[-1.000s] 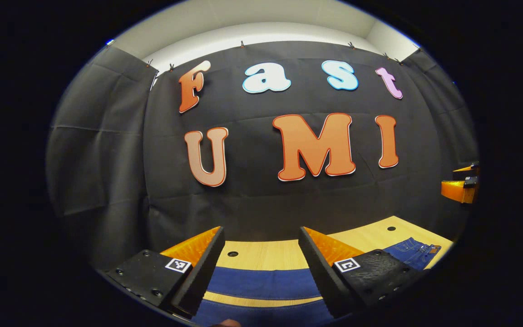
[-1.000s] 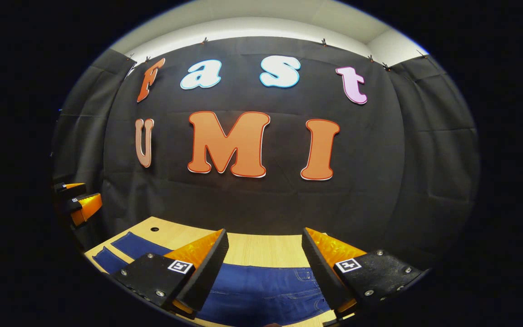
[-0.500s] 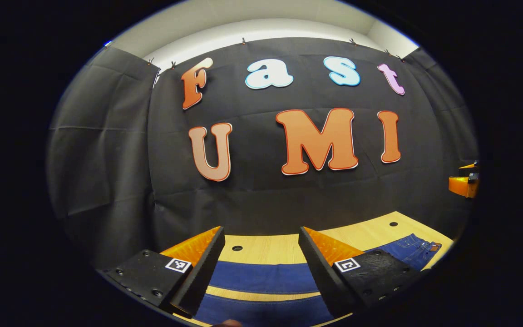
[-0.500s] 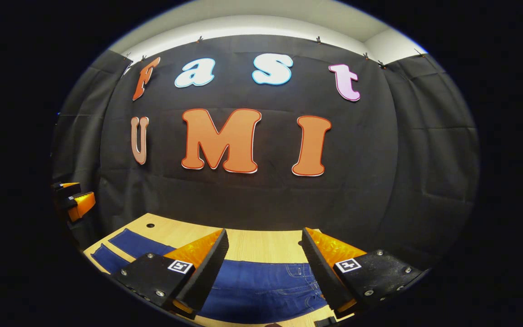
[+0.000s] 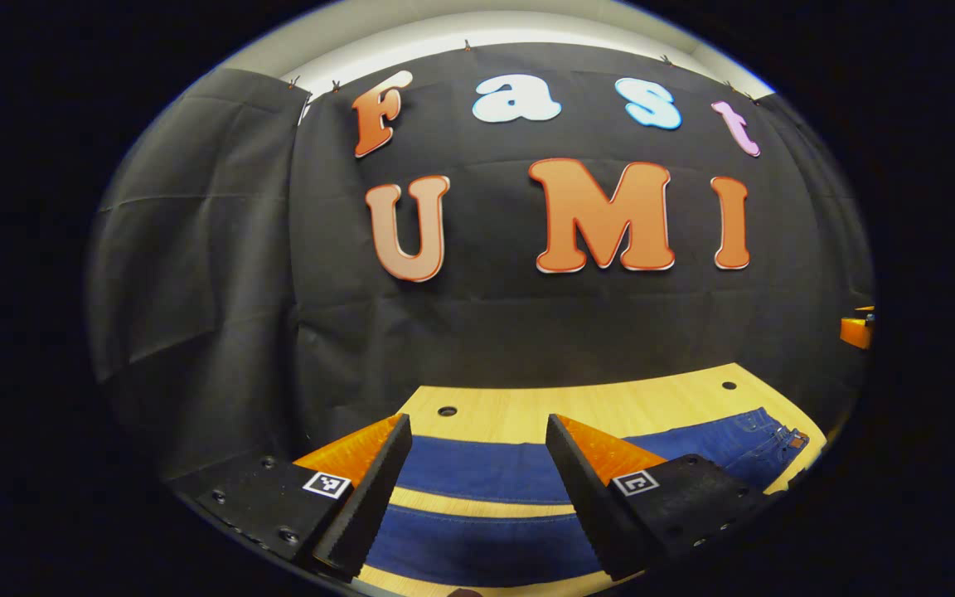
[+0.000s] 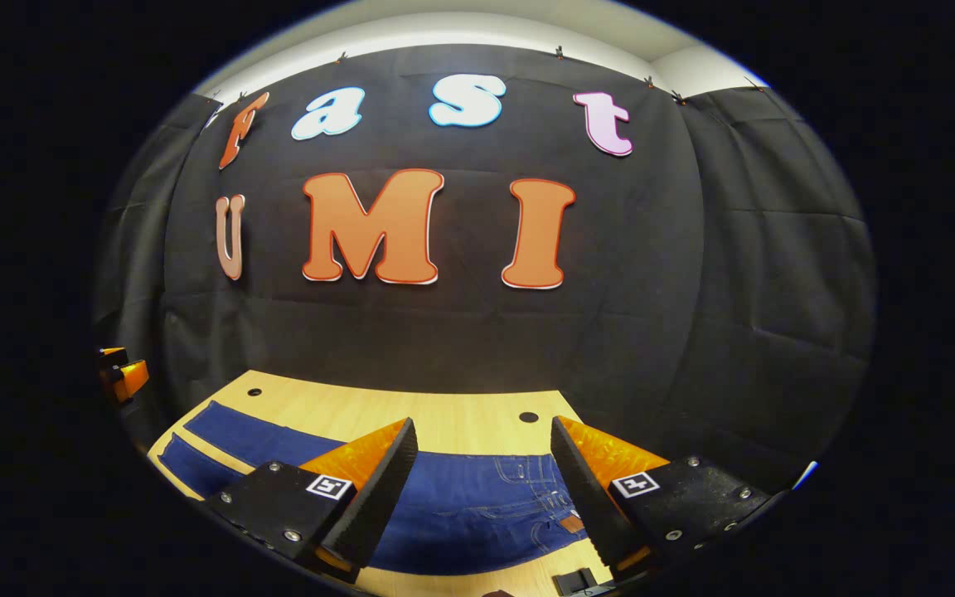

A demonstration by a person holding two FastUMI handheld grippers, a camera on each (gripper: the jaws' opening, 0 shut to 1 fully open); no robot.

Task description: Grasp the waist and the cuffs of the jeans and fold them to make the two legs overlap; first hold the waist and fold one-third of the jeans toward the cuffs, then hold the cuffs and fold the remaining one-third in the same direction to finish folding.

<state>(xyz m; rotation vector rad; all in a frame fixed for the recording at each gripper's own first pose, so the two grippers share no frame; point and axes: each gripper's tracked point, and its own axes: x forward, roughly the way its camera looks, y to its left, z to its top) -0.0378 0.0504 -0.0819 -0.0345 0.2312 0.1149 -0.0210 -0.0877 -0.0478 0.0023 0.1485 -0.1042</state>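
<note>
Two hand-held grippers hover above one pair of jeans (image 5: pixel 477 468) spread flat on a wooden bench (image 5: pixel 610 402). Left hand-held gripper (image 5: pixel 477 489), in the left gripper view: fingers apart, nothing between them, poised over the two legs. The legs lie side by side as two blue bands with a strip of bare bench between them; their cuff ends are cut off at the lower edge and behind the fingers. The waist (image 5: pixel 780 435) lies far right, small and distorted, its details hard to make out. Right hand-held gripper (image 6: pixel 484 489), in the right gripper view: fingers likewise apart and empty, over the seat of the jeans (image 6: pixel 477 514), where pocket stitching and a small brown patch (image 6: pixel 573 524) show; the right finger hides part of the waist. The legs (image 6: pixel 237 431) run off to the left, their ends cropped. Two round holes in the bench are counted in each view (image 5: pixel 447 411) (image 6: pixel 528 417). Each hand-held gripper appears as a small shape at the edge of the other's view, too small to judge. A dark object (image 6: pixel 574 582) at the bottom edge is cut off and unidentifiable.
</note>
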